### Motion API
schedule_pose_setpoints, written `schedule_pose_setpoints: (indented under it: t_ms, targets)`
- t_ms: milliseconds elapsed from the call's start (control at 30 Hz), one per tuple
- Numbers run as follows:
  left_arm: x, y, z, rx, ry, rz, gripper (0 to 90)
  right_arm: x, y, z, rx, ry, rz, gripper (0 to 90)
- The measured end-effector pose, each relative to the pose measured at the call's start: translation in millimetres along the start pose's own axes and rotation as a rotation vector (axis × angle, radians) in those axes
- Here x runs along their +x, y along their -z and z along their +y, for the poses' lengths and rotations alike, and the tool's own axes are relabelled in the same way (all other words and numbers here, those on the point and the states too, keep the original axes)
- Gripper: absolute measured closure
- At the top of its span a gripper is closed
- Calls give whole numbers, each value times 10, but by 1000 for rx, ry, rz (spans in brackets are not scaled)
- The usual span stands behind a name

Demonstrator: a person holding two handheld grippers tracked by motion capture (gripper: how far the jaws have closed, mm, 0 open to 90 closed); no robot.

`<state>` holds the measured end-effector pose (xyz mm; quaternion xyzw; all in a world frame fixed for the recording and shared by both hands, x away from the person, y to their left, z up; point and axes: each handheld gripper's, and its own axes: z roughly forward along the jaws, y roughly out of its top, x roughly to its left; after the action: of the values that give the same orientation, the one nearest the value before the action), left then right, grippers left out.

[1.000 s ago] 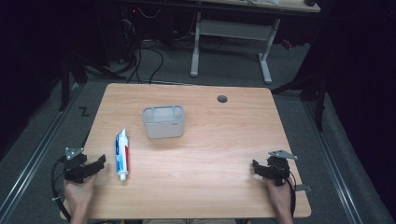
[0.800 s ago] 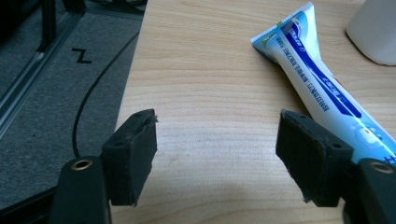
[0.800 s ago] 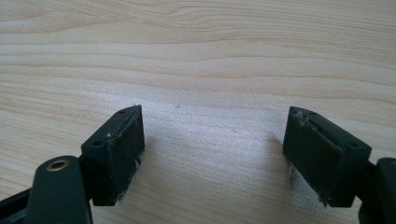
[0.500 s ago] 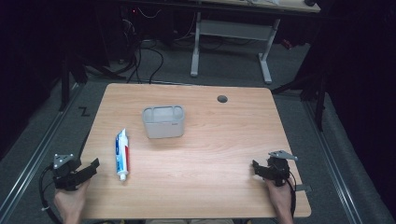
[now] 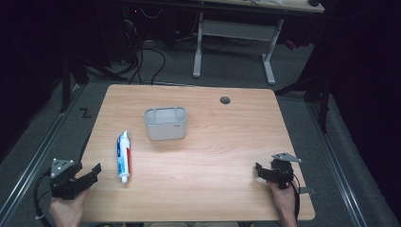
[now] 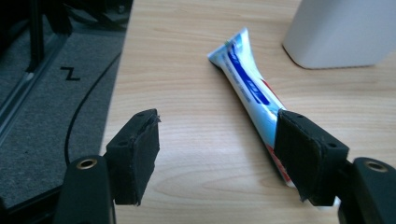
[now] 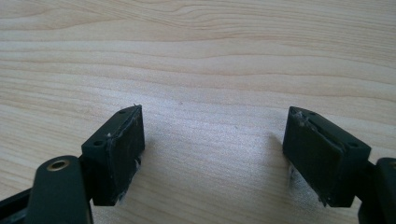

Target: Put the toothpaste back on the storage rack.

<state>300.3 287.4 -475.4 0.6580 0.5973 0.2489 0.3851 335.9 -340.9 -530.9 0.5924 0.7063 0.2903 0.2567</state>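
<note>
Nothing is gripped yet: the left gripper (image 5: 92, 171), jaws apart and just narrowing with nothing between them, sits lower left beside the white, blue and red toothpaste tube (image 5: 123, 156), which lies flat on the wooden table (image 5: 217, 151), outside the translucent grey plastic bin (image 5: 165, 123); the right gripper (image 5: 259, 169) rests, jaws apart.

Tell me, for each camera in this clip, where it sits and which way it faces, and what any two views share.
High view: above the person's side, looking forward and down on the table; both forearms, left gripper and right gripper show.
Left gripper view: rides the left gripper, looking along its open jaws, which have just been closing with nothing between them, toward the toothpaste tube and white container.
Right gripper view: rides the right gripper, facing bare tabletop between open jaws.
Shared: the tube and container appear in the high and left gripper views.
</note>
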Motion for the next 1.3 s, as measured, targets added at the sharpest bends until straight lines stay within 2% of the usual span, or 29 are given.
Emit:
schedule_pose_setpoints:
  t_ms: [100,167,200,267,433,533,633,733,867,1000,1133,1200,1300]
  targets:
    - [-75,0,35,48,-12,1,336,0,1,-1,0,2,1,208]
    - [-145,-5,61,73,-40,24,372,-1,1,0,0,2,1,208]
    - [-171,-7,75,83,-46,21,380,-1,1,-1,0,2,1,208]
    - [-214,-16,99,87,-51,12,390,-1,0,-1,-1,2,1,207]
    - [-353,-73,211,111,-102,7,388,0,0,-1,-2,4,3,211]
    - [-416,-151,290,133,-115,-4,381,0,1,-1,-2,4,3,211]
    - [-473,-265,373,182,-136,0,385,0,1,-2,-2,4,4,211]
    - [-508,-361,452,211,-140,-21,395,0,1,-2,-2,4,4,211]
    - [-556,-474,567,232,-149,-26,401,2,1,-2,-2,8,8,214]
    - [-609,-605,664,277,-197,26,430,2,1,-2,-2,9,9,214]
    - [-588,-726,743,310,-184,19,438,0,1,-2,-3,11,9,213]
    - [-553,-783,788,315,-161,13,441,0,1,-2,-3,12,9,213]
    - [-524,-867,840,328,-149,18,438,0,1,-2,-3,12,9,214]
